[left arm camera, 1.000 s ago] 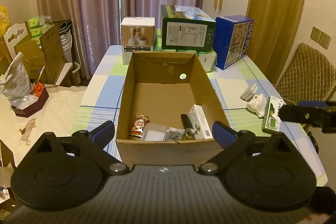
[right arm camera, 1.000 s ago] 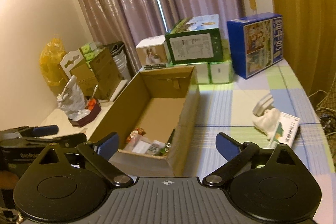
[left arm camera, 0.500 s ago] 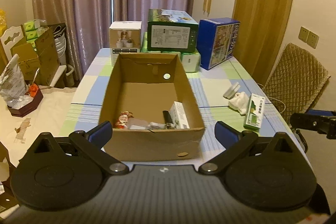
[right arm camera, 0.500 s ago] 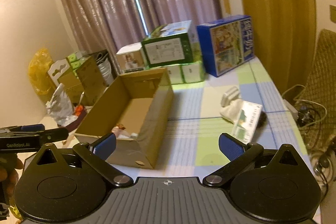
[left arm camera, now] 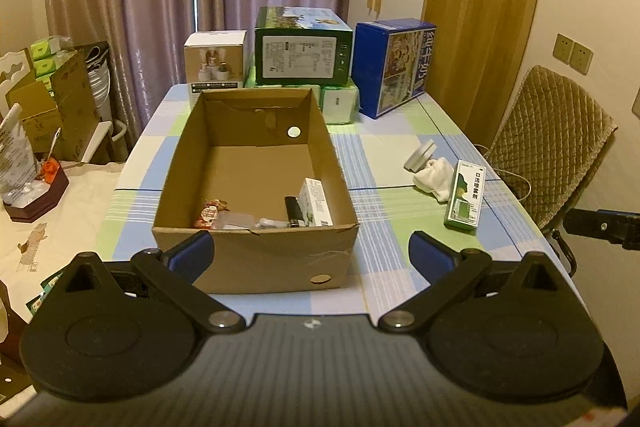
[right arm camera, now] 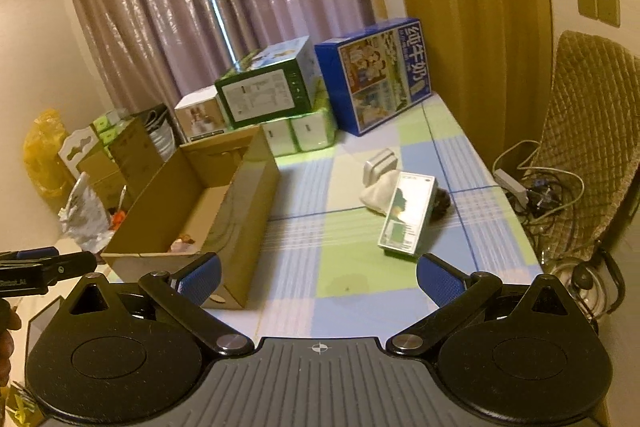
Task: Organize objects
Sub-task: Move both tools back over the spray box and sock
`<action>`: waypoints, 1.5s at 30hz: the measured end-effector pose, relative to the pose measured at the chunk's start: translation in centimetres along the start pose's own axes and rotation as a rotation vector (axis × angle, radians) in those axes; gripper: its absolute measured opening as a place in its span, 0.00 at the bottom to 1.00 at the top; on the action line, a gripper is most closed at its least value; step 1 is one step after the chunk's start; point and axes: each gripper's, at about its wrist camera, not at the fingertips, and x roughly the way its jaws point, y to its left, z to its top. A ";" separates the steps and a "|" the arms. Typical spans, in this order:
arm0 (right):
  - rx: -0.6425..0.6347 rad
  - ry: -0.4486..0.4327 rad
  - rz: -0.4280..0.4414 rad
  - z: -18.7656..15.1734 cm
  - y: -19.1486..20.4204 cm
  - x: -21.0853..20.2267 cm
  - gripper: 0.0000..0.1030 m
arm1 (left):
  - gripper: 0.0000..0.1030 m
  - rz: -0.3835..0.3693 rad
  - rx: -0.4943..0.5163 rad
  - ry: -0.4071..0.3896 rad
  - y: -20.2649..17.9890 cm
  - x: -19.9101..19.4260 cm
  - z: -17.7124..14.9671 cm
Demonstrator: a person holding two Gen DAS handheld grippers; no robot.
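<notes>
An open cardboard box [left arm camera: 256, 259] [right arm camera: 240, 203] stands on the checked tablecloth and holds a white carton [left arm camera: 316, 201], a black lighter [left arm camera: 293, 211], a red snack packet [left arm camera: 208, 215] and clear wrappers. Right of it lie a green-and-white carton [left arm camera: 466, 195] [right arm camera: 408, 213], a white cloth [left arm camera: 432, 177] [right arm camera: 378, 193] and a small white jar [left arm camera: 418, 157] [right arm camera: 378, 163]. My left gripper [left arm camera: 310, 253] is open and empty in front of the box's near wall. My right gripper [right arm camera: 318, 279] is open and empty, short of the green-and-white carton.
Big cartons line the table's far end: a white one [left arm camera: 214, 61], a green one [left arm camera: 304, 51] on tissue packs, a blue one [left arm camera: 394, 67]. A quilted chair [left arm camera: 552, 143] and cables [right arm camera: 536, 187] are at the right. A side surface with boxes [left arm camera: 52, 99] is left.
Both grippers have drawn back from the table, so the box and the items look smaller. The right view has swung right, toward the green-and-white carton. Both stay open.
</notes>
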 end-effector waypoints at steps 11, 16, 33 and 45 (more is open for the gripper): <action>0.013 -0.003 -0.022 -0.2 -1.5 -0.4 0.98 | 0.99 -0.021 0.020 0.009 -1.6 0.6 0.0; 0.019 -0.001 -0.045 -0.4 -2.5 -0.5 0.98 | 0.99 -0.036 0.029 0.017 -2.5 1.2 0.1; 0.063 0.020 -0.145 -0.6 -8.3 -0.3 0.98 | 0.99 -0.137 0.101 0.061 -8.9 5.9 0.1; 0.043 0.065 -0.214 -0.5 -12.6 3.2 0.98 | 0.99 -0.205 0.176 0.128 -14.0 12.7 0.0</action>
